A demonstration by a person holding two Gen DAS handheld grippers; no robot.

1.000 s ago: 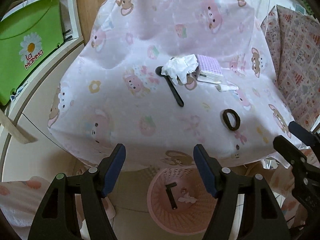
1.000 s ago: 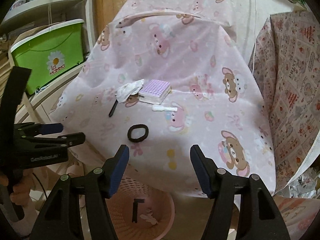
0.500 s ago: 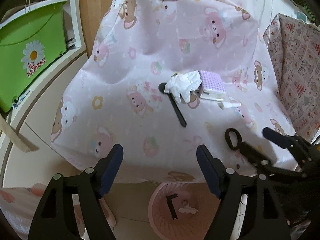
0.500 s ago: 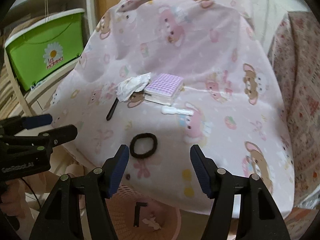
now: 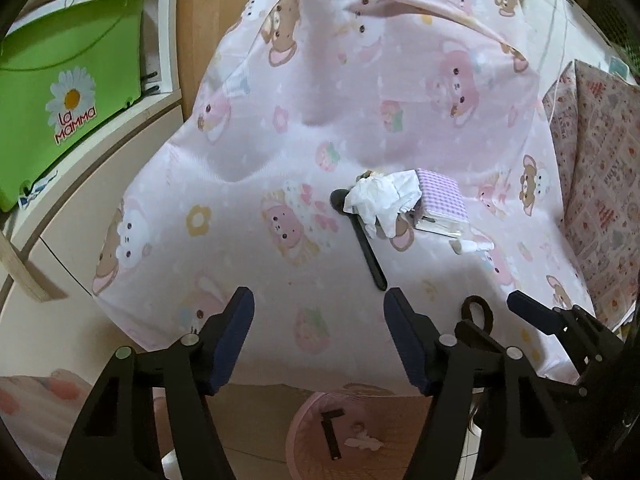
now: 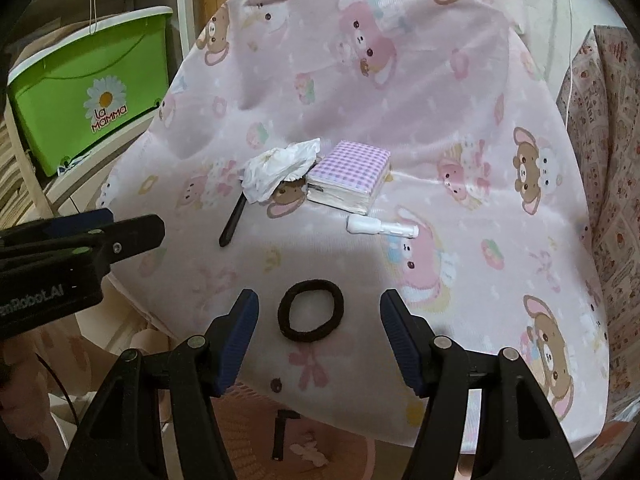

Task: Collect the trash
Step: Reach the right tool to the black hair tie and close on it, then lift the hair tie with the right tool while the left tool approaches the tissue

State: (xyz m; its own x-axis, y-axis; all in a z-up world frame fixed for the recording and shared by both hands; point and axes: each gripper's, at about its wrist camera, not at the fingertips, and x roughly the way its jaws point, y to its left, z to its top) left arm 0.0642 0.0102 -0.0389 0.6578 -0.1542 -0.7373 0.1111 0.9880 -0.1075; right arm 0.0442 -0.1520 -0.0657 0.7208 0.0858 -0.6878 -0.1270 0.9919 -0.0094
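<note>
Below the cloth's edge, a pink basket (image 6: 352,452) is seen holding scraps. Nearer the edge, the black hair tie (image 6: 311,310) lies framed by the parted, empty right gripper (image 6: 316,316); the left gripper (image 5: 318,326), empty too, has just been narrowing. Farther back, a crumpled tissue (image 6: 280,170) is draped over a black spoon (image 6: 232,226).

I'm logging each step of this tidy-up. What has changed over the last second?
The right gripper has moved in over the black hair tie, which now lies between its open jaws, not gripped. The left gripper has just been closing a little, nothing between its jaws. The crumpled white tissue, black plastic spoon, purple checked tissue pack and pink basket stayed put.
</note>
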